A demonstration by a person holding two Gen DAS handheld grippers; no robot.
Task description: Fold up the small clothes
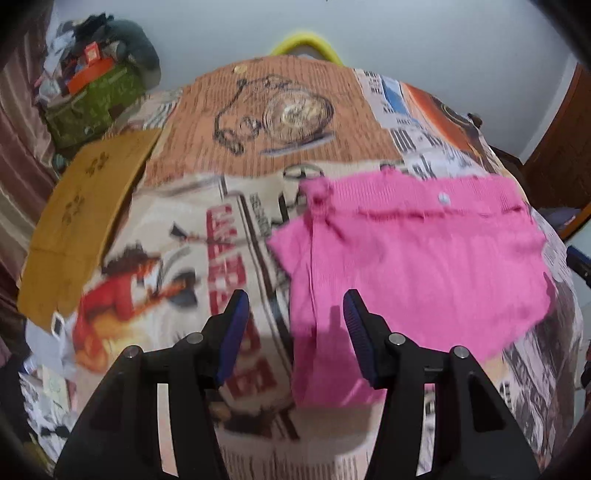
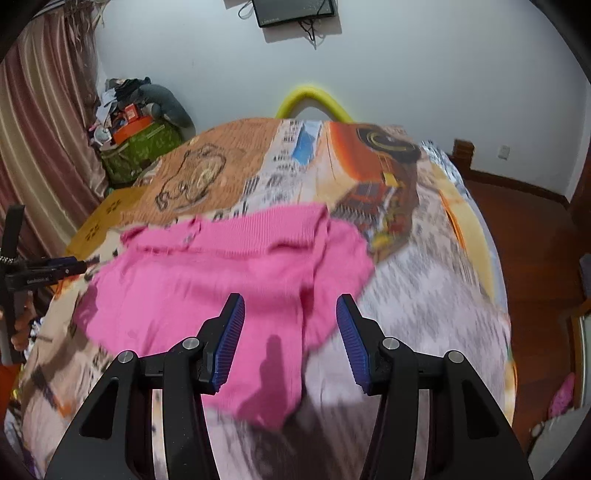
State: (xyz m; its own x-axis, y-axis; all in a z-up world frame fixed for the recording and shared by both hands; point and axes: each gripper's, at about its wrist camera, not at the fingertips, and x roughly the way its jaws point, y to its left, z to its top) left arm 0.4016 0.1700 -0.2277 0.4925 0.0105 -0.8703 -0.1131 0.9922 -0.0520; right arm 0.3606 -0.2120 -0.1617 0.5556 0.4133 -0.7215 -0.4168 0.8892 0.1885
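On the bed (image 1: 192,236) the pink top (image 1: 413,258) lies flat, long axis crosswise, spanning both half-open, empty hand-held grippers: left (image 1: 295,306) over its left edge, right (image 2: 290,310) over its right hem.

Both views motion-blurred: print on the bedspread (image 1: 229,258) smeared, its lettering unreadable, and the knit of the pink garment (image 1: 424,258) soft at the edges. Wall-mounted screen (image 2: 293,13) cut off by the top edge in the right wrist view. Heap of clutter (image 2: 129,114) in the far left corner too small and jumbled to sort into items.
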